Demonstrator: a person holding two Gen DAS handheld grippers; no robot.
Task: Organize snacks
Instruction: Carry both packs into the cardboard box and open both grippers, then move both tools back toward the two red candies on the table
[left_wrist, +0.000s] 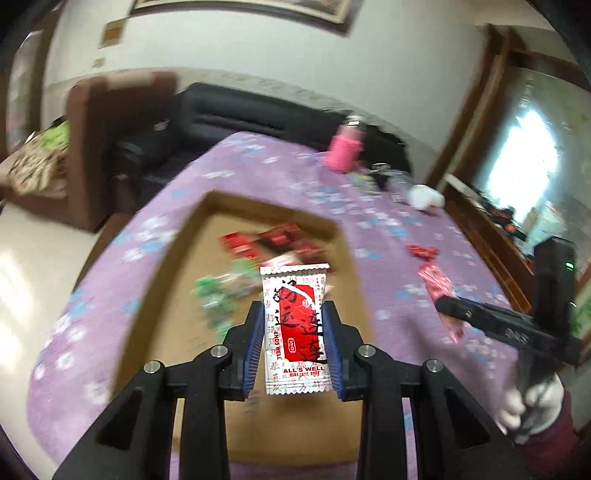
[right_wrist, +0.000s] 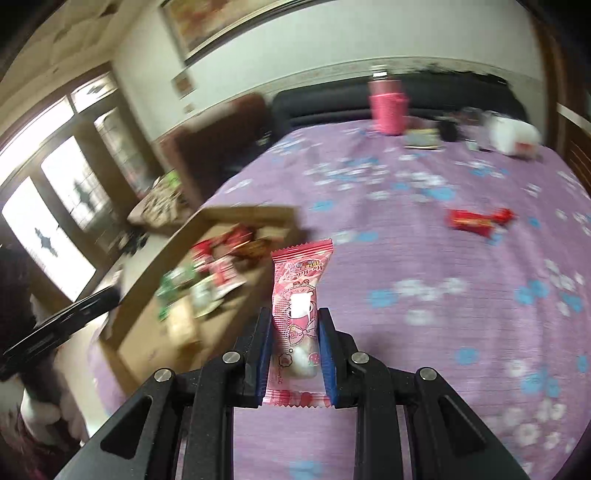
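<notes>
In the left wrist view, a white-and-red sachet (left_wrist: 293, 328) printed "ALL'S WELL ENDS WELL" is clamped by the left gripper (left_wrist: 294, 325) over the cardboard box (left_wrist: 177, 254), whose contents are blurred.

In the right wrist view, a pink cartoon candy packet (right_wrist: 297, 317), its lettering unreadable, is pinched by the right gripper (right_wrist: 295, 332) above the purple tablecloth (right_wrist: 424, 332), just beside the box's edge. A red candy (right_wrist: 476, 220) is seen near the far right edge.

black gripper (left_wrist: 293, 328) frames, blue ribbed pads, silver screws; white glove (left_wrist: 532, 408), maroon sleeve.
</notes>
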